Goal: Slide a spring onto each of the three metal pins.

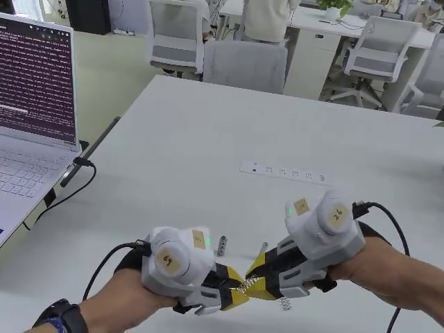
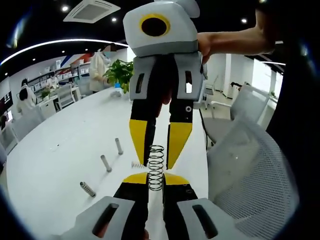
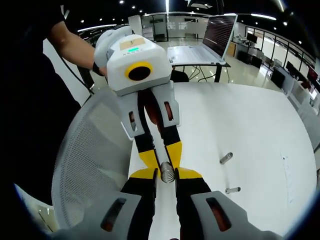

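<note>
The spring (image 2: 156,165) I am working on is a short, open-wound coil of bare steel wire, standing upright in the lower middle of the left gripper view. My left gripper (image 2: 155,180) has its yellow-tipped fingers closed to a narrow gap on the coil's lower end. The right gripper (image 3: 166,174) hangs in from the top of that frame, its fingers drawn in to the coil's width around the upper end. The right gripper view sees the same coil end-on, as a small ring at its fingertips, with a laptop (image 3: 210,40) at upper right. The left gripper view gives me three pins (image 2: 106,163) at lower left on the white desk (image 2: 60,150), with a loose spring (image 2: 137,164) lying beside them. The head view adds a power strip (image 1: 284,173) at mid-frame.
</note>
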The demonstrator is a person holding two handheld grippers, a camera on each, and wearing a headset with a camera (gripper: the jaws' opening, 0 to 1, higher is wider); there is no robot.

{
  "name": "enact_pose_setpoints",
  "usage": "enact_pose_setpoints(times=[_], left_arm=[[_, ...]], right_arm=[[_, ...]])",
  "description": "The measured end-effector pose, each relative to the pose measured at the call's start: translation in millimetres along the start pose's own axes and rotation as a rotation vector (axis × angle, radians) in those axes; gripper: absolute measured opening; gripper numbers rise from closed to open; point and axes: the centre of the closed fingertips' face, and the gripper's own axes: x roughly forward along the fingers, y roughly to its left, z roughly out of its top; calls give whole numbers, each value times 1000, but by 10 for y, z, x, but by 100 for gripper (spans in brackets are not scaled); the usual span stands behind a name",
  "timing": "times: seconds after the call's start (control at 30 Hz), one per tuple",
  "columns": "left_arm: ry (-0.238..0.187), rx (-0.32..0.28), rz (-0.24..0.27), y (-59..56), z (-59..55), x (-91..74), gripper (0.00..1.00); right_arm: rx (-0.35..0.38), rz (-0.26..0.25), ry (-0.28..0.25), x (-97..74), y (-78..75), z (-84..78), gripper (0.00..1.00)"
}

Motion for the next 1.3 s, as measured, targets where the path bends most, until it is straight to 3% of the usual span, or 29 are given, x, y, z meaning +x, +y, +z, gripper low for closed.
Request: enact_pose_setpoints(times=[0.7, 1.0, 1.3], left_arm=[[-73, -10, -16, -22, 184, 16, 2], [-104, -41, -15, -8, 228, 14, 2], [-115, -41, -12, -29, 226, 71, 2]], right_arm=[[-94, 31, 83, -92, 1, -10, 9], [-111, 44, 102, -133, -6, 3, 8], [-150, 60, 159, -130, 4, -56, 8]])
